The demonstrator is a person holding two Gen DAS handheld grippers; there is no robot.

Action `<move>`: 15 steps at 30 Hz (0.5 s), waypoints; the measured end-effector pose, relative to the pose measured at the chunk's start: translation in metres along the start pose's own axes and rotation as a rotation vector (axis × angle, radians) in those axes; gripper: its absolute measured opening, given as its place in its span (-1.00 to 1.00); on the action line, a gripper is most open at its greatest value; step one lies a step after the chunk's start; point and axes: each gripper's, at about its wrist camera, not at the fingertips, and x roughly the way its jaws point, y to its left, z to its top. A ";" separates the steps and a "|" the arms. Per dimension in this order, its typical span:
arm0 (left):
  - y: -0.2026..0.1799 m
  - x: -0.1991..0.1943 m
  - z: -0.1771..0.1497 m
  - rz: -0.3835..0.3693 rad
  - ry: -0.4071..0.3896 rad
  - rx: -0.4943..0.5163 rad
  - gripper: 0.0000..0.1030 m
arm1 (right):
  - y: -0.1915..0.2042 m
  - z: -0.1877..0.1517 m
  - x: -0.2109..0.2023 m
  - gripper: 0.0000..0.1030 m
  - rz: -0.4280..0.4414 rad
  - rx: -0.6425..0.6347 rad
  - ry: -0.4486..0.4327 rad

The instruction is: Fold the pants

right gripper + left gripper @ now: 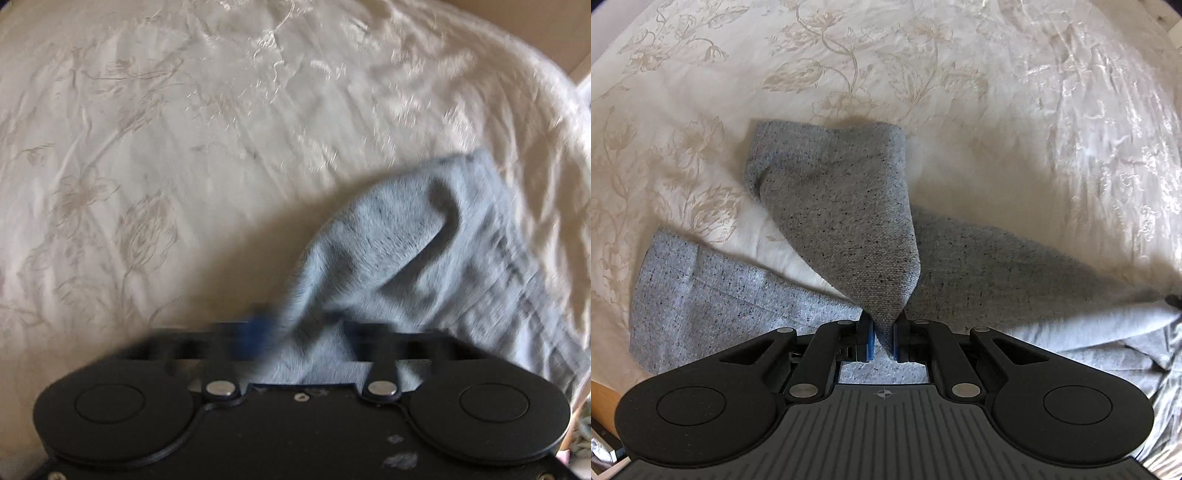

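Floral cream bedspread (886,55), grey pants (701,295) lying on it

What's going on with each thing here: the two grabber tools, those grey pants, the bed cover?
Left gripper: fingers shut on a pinch of grey fabric.
Right gripper: blurred; fabric runs between its fingers, grip unclear.
Pants: partly lifted, one section raised in a peak, the rest lying on the bed.
Bedspread: spread out, wrinkled.
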 end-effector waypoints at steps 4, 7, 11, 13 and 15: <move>0.001 -0.023 -0.004 -0.027 -0.054 0.036 -0.83 | -0.052 -0.025 -0.053 -0.92 0.097 0.089 -0.115; -0.002 -0.041 -0.015 -0.035 -0.095 0.091 -0.83 | -0.096 -0.057 -0.085 -0.92 0.153 0.176 -0.142; -0.001 -0.043 -0.036 -0.031 -0.080 0.138 -0.83 | -0.142 -0.115 -0.097 -0.91 0.161 0.284 -0.115; 0.000 -0.034 -0.045 -0.019 -0.049 0.151 -0.83 | -0.149 -0.140 -0.088 -0.91 0.133 0.297 -0.062; 0.002 -0.022 -0.054 0.003 -0.014 0.150 -0.83 | -0.157 -0.159 -0.071 -0.91 0.120 0.313 0.002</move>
